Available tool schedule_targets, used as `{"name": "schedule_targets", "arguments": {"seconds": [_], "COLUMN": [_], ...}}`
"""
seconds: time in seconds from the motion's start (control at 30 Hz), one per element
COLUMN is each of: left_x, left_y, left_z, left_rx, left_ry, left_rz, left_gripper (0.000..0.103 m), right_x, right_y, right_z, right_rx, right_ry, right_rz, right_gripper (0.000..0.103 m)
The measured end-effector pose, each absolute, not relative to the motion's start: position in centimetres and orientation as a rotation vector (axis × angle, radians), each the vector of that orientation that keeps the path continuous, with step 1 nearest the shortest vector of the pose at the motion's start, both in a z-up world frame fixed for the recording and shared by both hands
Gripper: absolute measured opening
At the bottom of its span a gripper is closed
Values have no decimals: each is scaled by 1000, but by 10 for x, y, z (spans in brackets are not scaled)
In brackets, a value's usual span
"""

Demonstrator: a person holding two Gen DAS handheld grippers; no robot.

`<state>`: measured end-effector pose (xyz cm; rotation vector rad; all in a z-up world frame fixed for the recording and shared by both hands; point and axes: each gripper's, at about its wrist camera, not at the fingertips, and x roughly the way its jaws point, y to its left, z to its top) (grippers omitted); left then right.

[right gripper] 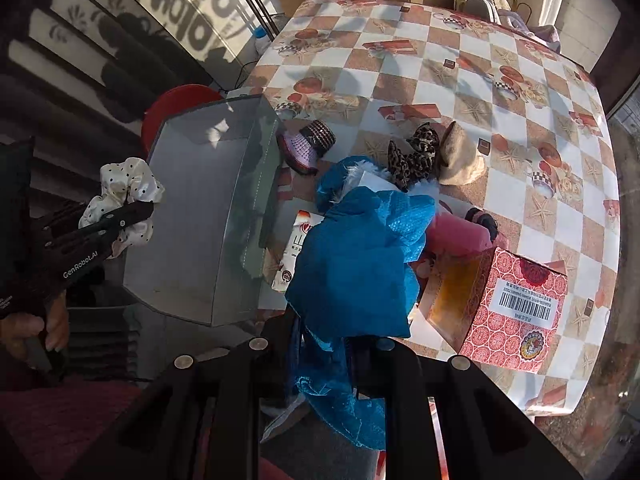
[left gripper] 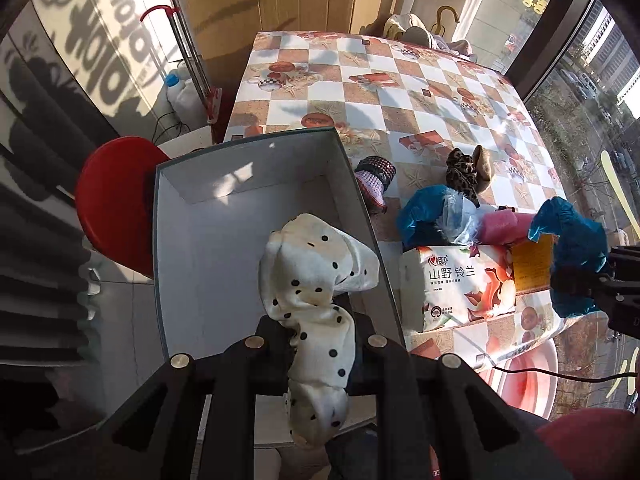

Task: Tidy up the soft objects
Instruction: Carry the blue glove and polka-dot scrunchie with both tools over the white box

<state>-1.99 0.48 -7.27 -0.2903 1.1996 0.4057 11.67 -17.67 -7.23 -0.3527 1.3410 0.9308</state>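
Observation:
My left gripper (left gripper: 322, 332) is shut on a white polka-dot scrunchie (left gripper: 316, 280) and holds it over the open grey box (left gripper: 188, 240); the scrunchie also shows in the right wrist view (right gripper: 124, 196). My right gripper (right gripper: 328, 336) is shut on a blue cloth (right gripper: 360, 264) above the table's front edge, beside the box (right gripper: 208, 216); that cloth also shows in the left wrist view (left gripper: 572, 248). On the table lie a leopard scrunchie (right gripper: 416, 152), a pink item (right gripper: 456, 232) and another blue piece (left gripper: 424, 212).
A tissue pack (left gripper: 460, 284) and a red patterned carton (right gripper: 516, 304) stand at the table's near edge. A pink-and-black knit item (right gripper: 308, 140) and a beige pouch (right gripper: 460, 156) lie mid-table. A red stool (left gripper: 112, 200) is left of the box. The checked tablecloth (left gripper: 400, 92) stretches behind.

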Motion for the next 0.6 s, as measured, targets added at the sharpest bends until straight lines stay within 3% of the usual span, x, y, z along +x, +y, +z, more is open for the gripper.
{"name": "schedule_targets", "arguments": {"seconds": [0.3, 0.6], "left_x": [-74, -81], "left_y": [34, 35], "left_z": [-113, -145], "left_rx": [-425, -509], "left_ry": [1280, 1353], "left_rz": [523, 523], "left_gripper": [19, 19], "right_x": [90, 76], "right_y": [-15, 27], "right_z": [-88, -153], "right_rx": [-597, -752], "right_ry": [1287, 1413], "right_rz": [1156, 1128], "right_gripper": [20, 20]}}
